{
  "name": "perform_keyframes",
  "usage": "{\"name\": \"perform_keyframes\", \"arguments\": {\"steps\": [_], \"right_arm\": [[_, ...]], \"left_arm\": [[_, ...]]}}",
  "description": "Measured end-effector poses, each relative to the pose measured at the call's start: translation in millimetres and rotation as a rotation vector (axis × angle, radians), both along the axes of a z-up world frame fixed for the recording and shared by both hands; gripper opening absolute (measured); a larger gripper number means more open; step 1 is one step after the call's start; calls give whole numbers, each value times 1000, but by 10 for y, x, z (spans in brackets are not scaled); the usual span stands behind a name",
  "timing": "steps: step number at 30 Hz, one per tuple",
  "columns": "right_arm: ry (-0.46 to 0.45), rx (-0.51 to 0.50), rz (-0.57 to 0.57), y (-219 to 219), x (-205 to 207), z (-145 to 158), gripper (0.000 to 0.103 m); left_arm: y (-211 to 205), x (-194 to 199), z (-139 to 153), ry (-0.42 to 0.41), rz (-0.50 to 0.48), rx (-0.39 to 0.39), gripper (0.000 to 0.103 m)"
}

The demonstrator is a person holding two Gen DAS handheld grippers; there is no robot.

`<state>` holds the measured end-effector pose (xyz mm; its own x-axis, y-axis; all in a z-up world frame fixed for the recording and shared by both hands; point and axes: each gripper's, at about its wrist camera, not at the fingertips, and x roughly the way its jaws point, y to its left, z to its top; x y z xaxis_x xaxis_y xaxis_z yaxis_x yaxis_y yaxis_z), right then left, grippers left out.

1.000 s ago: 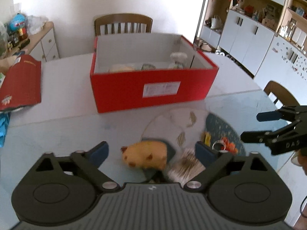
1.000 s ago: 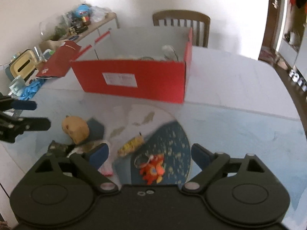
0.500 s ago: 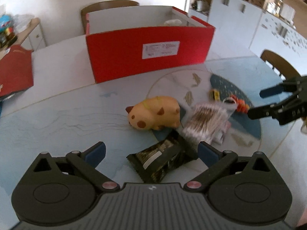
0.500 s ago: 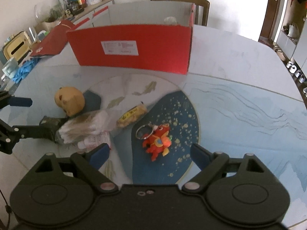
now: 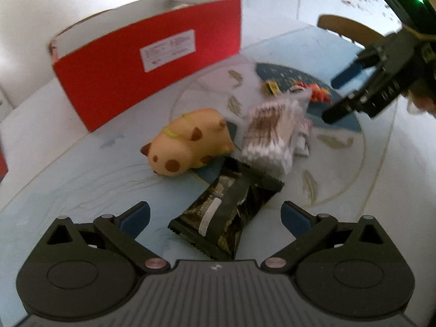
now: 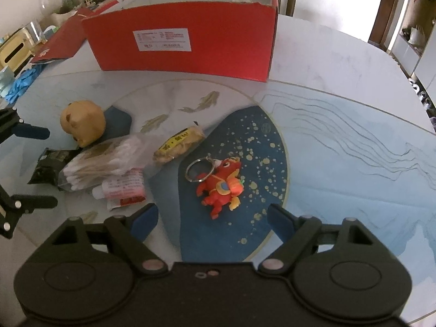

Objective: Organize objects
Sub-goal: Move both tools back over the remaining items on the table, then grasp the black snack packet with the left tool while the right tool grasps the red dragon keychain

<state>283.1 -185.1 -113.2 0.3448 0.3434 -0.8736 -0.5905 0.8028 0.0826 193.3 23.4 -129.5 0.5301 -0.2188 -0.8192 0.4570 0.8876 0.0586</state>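
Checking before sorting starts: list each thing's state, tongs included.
Red box: open, upright.
Black packet: sealed, flat, between left tongs' fingers, untouched.
Swab bag: lying flat.
Red keychain: on its side.
Left tongs: open.
Right tongs: open, empty, just been closing slightly.

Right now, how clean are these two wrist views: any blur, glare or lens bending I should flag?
Left wrist view: motion-smeared, the red box label unreadable, the cotton swab pack soft; window light blows out the background. Right wrist view: sharper, the red keychain figure crisp, bright doorway at upper right. Both: strong fisheye curving of the table edge.
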Motion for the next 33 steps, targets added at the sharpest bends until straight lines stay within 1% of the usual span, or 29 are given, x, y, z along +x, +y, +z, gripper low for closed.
{"name": "perform_keyframes", "arguments": {"steps": [4, 8, 11, 13, 15, 17, 18, 19, 20, 21, 22, 23, 24, 25, 26, 27, 29, 33], "right_arm": [[-5, -7, -7, 28, 35, -18, 85], [-24, -21, 0, 68, 34, -32, 84], [-42, -30, 12, 94, 19, -40, 80], [-54, -35, 22, 112, 11, -39, 74], [-57, -33, 26, 126, 13, -31, 70], [-60, -36, 31, 138, 14, -27, 68], [-61, -35, 34, 141, 13, -24, 66], [-65, -33, 36, 144, 9, -21, 63], [-67, -31, 35, 144, 8, -17, 61], [-70, -28, 33, 143, 6, -13, 57], [-73, -27, 34, 143, 3, -9, 53], [-75, -28, 32, 140, 4, -6, 53], [-75, -27, 28, 135, 4, -4, 50], [-76, -27, 23, 129, 3, 0, 45], [-77, -28, 20, 123, 1, 3, 42], [-75, -27, 19, 115, -1, 9, 38], [-71, -28, 18, 107, -9, 12, 38], [-65, -21, 4, 87, -55, 31, 37]], "left_arm": [[-5, 25, -49, 6, -19, 16, 102], [27, 73, -59, 11, -17, -5, 102], [52, 114, -61, 13, -4, -9, 102], [61, 129, -63, 17, 1, -12, 102], [56, 129, -61, 16, -9, -15, 98], [57, 120, -47, 21, -18, -30, 87], [59, 115, -37, 22, -20, -38, 84], [58, 106, -25, 19, -19, -43, 77], [53, 100, -15, 17, -19, -44, 73], [49, 94, -9, 15, -18, -45, 70], [46, 81, -2, 12, -15, -46, 64], [45, 70, 6, 11, -12, -50, 61], [43, 56, 11, 10, -8, -51, 60], [43, 45, 15, 9, 1, -53, 58], [44, 32, 19, 8, 10, -55, 55], [47, 21, 24, 9, 20, -59, 54], [51, 4, 36, 13, 45, -72, 47], [76, -18, 61, 33, 125, -103, 44]]}}
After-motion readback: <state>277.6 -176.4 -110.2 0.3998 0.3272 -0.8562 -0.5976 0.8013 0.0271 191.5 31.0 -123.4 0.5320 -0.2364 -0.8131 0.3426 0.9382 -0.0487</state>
